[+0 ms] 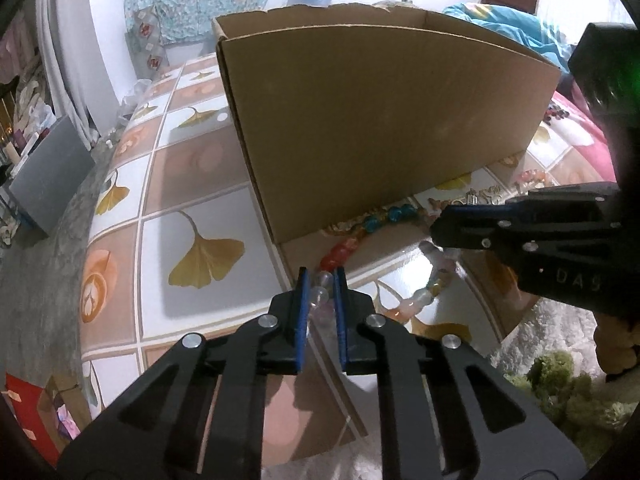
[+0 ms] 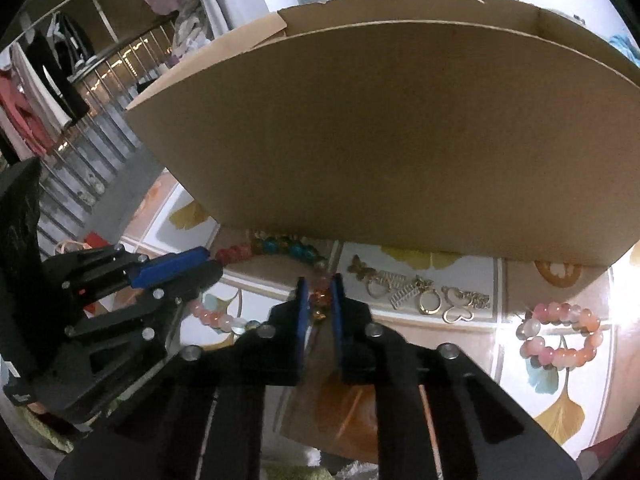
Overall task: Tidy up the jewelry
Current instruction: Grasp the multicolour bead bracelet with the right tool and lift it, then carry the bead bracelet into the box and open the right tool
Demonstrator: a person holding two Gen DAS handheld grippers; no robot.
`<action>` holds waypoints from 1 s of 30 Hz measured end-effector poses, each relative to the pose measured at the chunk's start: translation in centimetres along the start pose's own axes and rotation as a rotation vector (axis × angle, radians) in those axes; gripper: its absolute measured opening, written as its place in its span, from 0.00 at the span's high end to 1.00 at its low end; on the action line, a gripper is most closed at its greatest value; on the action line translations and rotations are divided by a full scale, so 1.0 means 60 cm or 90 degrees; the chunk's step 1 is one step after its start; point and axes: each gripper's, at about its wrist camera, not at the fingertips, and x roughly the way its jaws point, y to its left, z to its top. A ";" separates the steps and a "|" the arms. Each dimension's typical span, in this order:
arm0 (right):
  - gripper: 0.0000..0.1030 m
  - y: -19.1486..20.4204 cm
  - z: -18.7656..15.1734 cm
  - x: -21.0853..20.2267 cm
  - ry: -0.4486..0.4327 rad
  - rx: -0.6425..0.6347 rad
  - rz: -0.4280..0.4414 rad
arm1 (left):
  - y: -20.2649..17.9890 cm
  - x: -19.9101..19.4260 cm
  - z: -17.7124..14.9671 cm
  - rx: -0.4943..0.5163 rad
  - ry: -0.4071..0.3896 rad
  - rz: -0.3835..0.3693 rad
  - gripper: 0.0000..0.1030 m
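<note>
My left tongs (image 1: 320,294) pinch pale beads of the long bead necklace (image 1: 430,286); my right tongs (image 2: 319,298) pinch its amber beads. The strand lies sideways on the desk (image 1: 160,248) between them, the cardboard box (image 1: 380,120) just beyond.

So the count: one cardboard box (image 2: 400,140), one long multicoloured bead strand (image 1: 348,246), one coiled pink bead bracelet (image 2: 560,334), and a little heap of gold-toned pieces (image 2: 424,294) where I could pick out two butterfly shapes and one ring, the rest too tangled to count. Two sets of tongs were in there too, left tongs (image 1: 320,280) and right tongs (image 2: 319,286).
</note>
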 end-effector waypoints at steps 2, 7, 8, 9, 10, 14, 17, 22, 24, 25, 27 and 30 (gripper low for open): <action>0.90 0.000 0.000 0.000 0.002 0.003 0.007 | 0.001 -0.001 0.000 -0.004 -0.003 -0.005 0.92; 0.91 -0.002 -0.003 -0.019 -0.014 0.016 0.032 | 0.002 -0.023 0.004 -0.015 -0.027 -0.024 0.92; 0.91 -0.002 -0.004 -0.025 -0.018 0.016 0.034 | 0.002 -0.030 0.006 -0.015 -0.034 -0.028 0.92; 0.91 -0.002 -0.006 -0.031 -0.024 0.016 0.038 | 0.000 -0.040 0.007 -0.016 -0.041 -0.032 0.92; 0.91 -0.001 -0.007 -0.038 -0.029 0.017 0.043 | -0.001 -0.046 0.009 -0.017 -0.046 -0.036 0.92; 0.91 0.003 -0.014 -0.071 -0.057 0.010 0.053 | -0.008 -0.087 0.018 -0.022 -0.075 -0.058 0.92; 0.91 0.004 -0.013 -0.107 -0.087 0.001 0.061 | -0.017 -0.123 0.030 -0.016 -0.102 -0.067 0.92; 0.91 0.010 0.007 -0.184 -0.158 -0.029 0.077 | -0.027 -0.194 0.074 0.002 -0.165 -0.094 0.92; 0.91 0.013 0.029 -0.214 -0.189 -0.049 0.085 | -0.029 -0.220 0.104 0.018 -0.196 -0.096 0.92; 0.91 0.011 0.048 -0.227 -0.203 -0.056 0.092 | -0.028 -0.228 0.119 0.024 -0.209 -0.100 0.92; 0.91 0.004 0.082 -0.237 -0.211 -0.059 0.101 | -0.027 -0.236 0.159 0.038 -0.227 -0.109 0.92; 0.91 -0.019 0.146 -0.228 -0.196 -0.047 0.123 | -0.031 -0.208 0.214 0.064 -0.221 -0.090 0.92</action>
